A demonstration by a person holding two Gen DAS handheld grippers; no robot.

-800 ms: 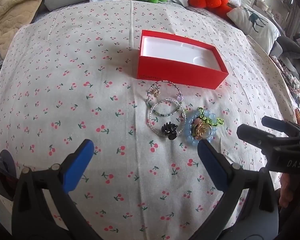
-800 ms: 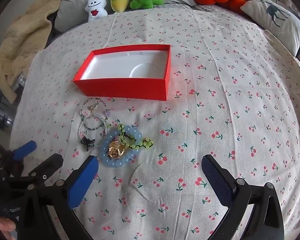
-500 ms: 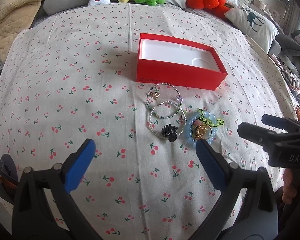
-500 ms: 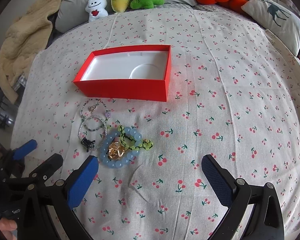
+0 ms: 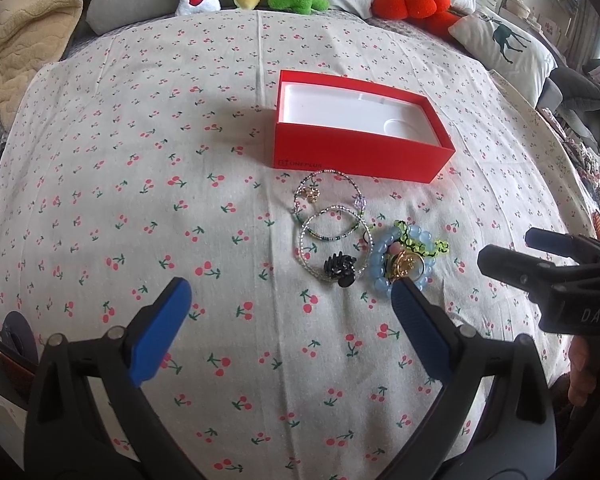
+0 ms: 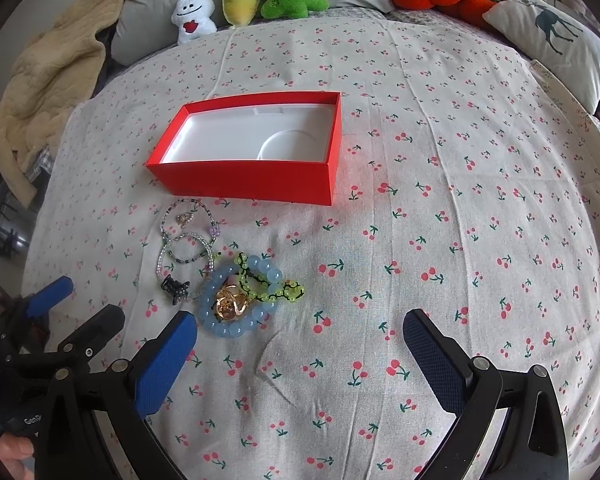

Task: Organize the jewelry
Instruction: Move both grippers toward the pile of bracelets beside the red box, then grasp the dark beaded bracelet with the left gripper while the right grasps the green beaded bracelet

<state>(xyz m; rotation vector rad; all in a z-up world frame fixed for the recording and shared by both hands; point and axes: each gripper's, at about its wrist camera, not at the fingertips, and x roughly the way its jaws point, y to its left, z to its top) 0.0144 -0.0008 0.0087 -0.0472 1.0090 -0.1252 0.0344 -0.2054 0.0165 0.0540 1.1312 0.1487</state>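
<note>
Right wrist | right hand-held gripper (image 6: 300, 344) released, empty | blue bead bracelet (image 6: 236, 300) beside its left finger

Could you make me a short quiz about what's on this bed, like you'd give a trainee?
1. True or false: the red box already holds jewelry.
2. Which piece lies nearest the right gripper? A) the blue bead bracelet B) the thin bracelet with a purple bead C) the black hair claw
3. Fill in: both the right gripper and the left gripper have their jaws ____.

Key: 1. False, its white tray is bare. 2. A. 3. Open, holding nothing.
</note>
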